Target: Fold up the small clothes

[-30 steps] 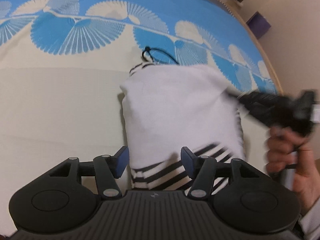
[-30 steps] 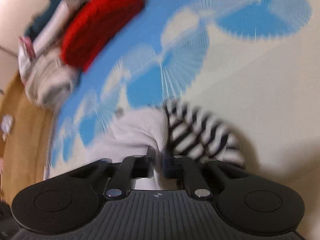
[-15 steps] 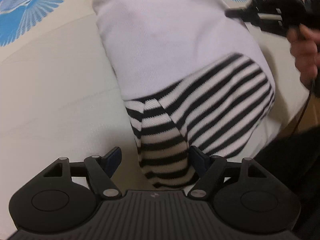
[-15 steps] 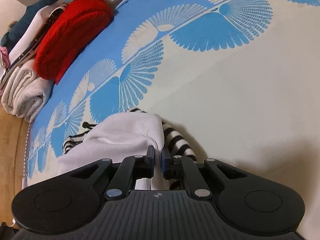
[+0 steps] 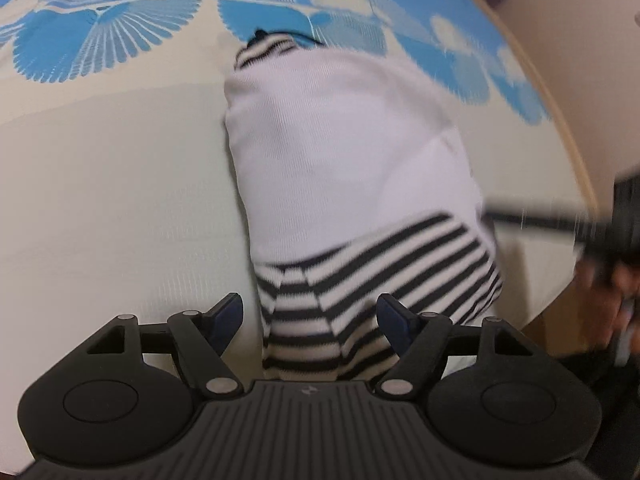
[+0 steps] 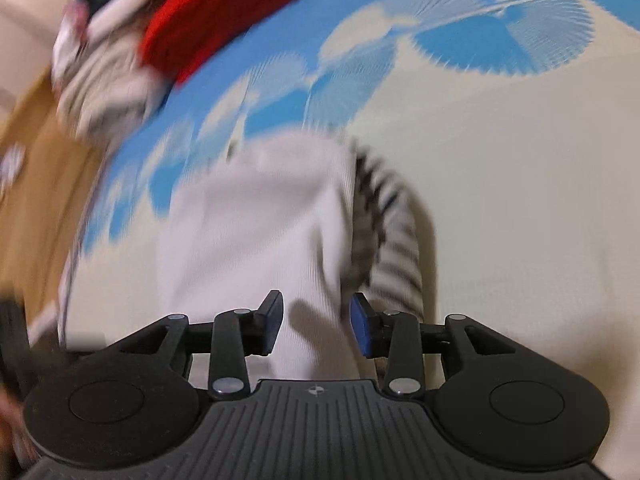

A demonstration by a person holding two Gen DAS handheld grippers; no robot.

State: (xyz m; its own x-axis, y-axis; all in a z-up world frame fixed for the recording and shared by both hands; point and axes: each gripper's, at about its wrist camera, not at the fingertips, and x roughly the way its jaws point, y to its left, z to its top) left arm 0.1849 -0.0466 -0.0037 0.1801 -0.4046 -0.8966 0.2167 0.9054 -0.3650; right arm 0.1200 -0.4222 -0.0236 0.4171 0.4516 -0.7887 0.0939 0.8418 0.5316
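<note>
**Inspector A:** State the position of the garment.

**Inspector B:** The small white knit garment with black-and-white striped trim lies folded on the cream bedcover with a blue fan pattern. In the left wrist view its white panel runs from the middle toward the far side, the striped portion sits at the near end, and a second striped edge shows at the far tip.

**Inspector A:** Left gripper?

**Inspector B:** The left gripper has its jaws spread wide. The near striped end lies between the blue-padded fingers; whether either pad touches the cloth cannot be told.

**Inspector A:** Right gripper?

**Inspector B:** The right gripper also has its jaws apart, with the white cloth in the gap. It pinches nothing. The striped part shows just right of the white panel in this view. The picture is heavily blurred.

**Inspector A:** Anything else on record?

**Inspector B:** At the right edge of the left wrist view, a blurred dark shape lies just beside the garment. In the right wrist view, a red knitted item sits atop a pile of pale folded clothes at the far left, well apart from the garment.
</note>
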